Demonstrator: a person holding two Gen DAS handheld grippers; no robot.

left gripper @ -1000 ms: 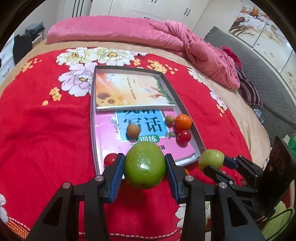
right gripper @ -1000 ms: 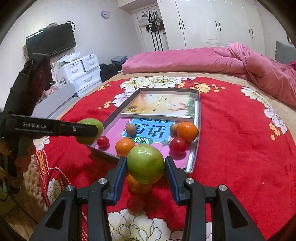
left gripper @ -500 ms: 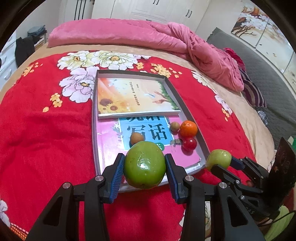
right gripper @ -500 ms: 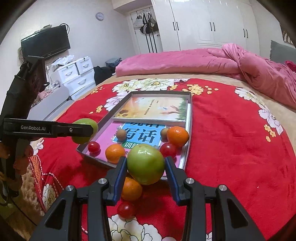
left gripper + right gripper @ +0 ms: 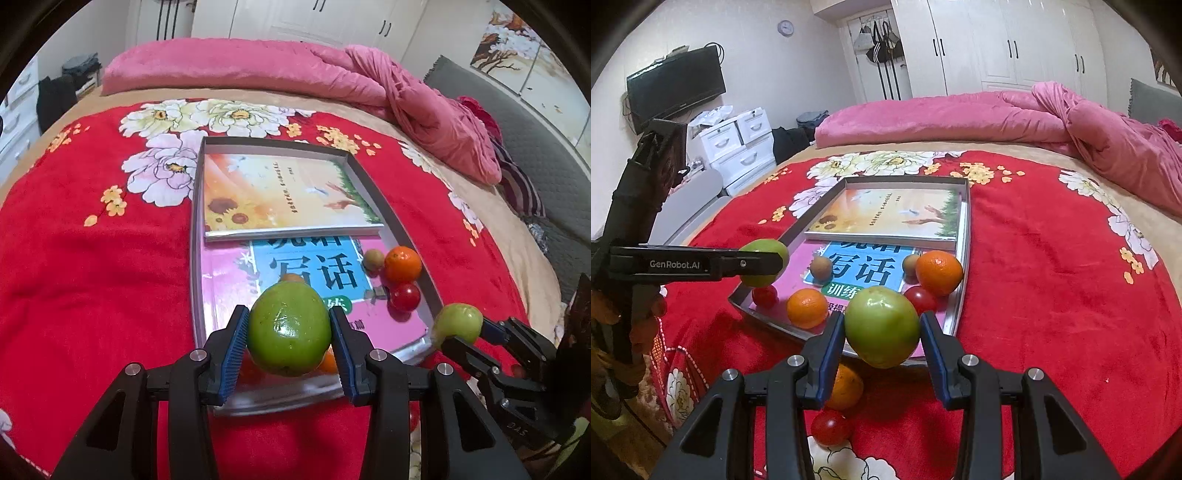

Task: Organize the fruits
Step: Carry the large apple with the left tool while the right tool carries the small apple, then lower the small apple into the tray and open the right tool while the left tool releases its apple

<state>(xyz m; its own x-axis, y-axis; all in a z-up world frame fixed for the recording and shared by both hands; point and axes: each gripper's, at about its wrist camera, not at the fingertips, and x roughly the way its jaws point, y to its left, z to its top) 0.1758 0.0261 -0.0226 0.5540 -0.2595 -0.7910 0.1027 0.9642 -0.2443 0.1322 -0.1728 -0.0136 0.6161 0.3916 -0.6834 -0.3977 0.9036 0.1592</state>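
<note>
— Where do things stand?

— Each claw grips a round green fruit: the left claw [image 5: 289, 341] holds its big green fruit [image 5: 289, 328] above the near end of the shallow grey metal tray [image 5: 400, 225], the right claw [image 5: 882, 341] holds a second green fruit [image 5: 882, 326] at the tray's near rim.

— Best way to place them?

— Lower onto bare pink book cover [image 5: 225, 284], clear of the orange mandarin [image 5: 807, 307] and red tomato [image 5: 921, 299] — release gently, since round fruit likely rolls.

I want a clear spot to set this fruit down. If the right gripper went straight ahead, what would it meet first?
Probably the tray's near rim, then the red tomato just inside; depth is unclear.
</note>
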